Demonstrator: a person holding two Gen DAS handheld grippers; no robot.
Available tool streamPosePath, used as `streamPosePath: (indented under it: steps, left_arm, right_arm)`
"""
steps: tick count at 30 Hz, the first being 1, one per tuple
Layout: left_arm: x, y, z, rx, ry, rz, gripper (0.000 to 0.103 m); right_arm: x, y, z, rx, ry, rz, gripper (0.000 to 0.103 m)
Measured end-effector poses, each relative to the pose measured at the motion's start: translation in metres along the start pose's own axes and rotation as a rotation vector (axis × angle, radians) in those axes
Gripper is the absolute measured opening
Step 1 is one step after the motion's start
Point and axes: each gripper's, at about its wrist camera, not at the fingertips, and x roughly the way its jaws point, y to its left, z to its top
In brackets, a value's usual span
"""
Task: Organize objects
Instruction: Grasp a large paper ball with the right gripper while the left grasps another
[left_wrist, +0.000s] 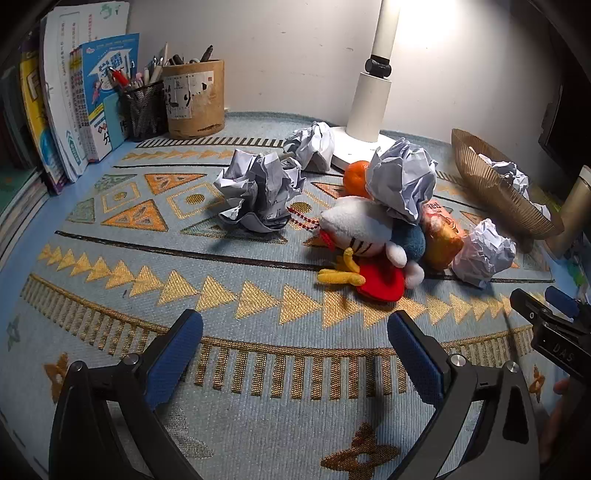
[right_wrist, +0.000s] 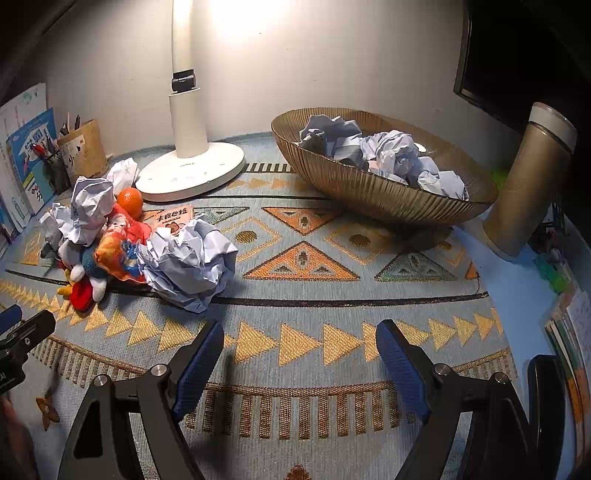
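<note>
Paper balls (left_wrist: 260, 192) lie scattered on a patterned mat (left_wrist: 229, 295), and several more already fill the gold bowl (right_wrist: 369, 192) at the far right, close to a gold flask (right_wrist: 528, 184). In the left wrist view, one ball sits near the middle of the mat, another (left_wrist: 314, 146) lies against the lamp base (left_wrist: 354, 147), a third (left_wrist: 402, 181) rests on top of a plush toy (left_wrist: 362, 236), and a smaller one (left_wrist: 484, 254) lies at the right of the pile, just beside a snack bag (left_wrist: 441, 236). An orange (left_wrist: 356, 177) shows behind the toy, touching the ball on top of it. In the right wrist view, the ball at the right of the pile (right_wrist: 188, 262) appears large and close, with a small booklet (right_wrist: 173, 219) just behind it.

At the far left stand books (left_wrist: 74, 110), a mesh pen cup (left_wrist: 144, 109) and a cardboard pen tub (left_wrist: 194, 99).

The left gripper (left_wrist: 295, 332) hovers over the near mat, its blue-padded fingers spread wide with nothing between them. The right gripper (right_wrist: 300, 343) likewise hangs with fingers spread apart and empty, pointed at the bare mat between the pile and the bowl.
</note>
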Motion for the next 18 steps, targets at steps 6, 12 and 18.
streamPosePath:
  steps: [6,12,18]
  left_arm:
    - [-0.008,0.037,0.007,-0.149,0.004,-0.137,0.100]
    - [-0.003,0.066,0.049,-0.116,0.023,-0.158,0.100]
    - [0.050,0.060,0.079,-0.035,0.100,-0.193,0.100]
  right_arm:
    - [-0.002,-0.001,0.000,0.008,-0.003,0.024,0.083]
    - [-0.002,0.001,0.011,0.022,0.038,0.253,0.083]
    - [0.012,0.015,0.032,0.025,0.084,0.347,0.083]
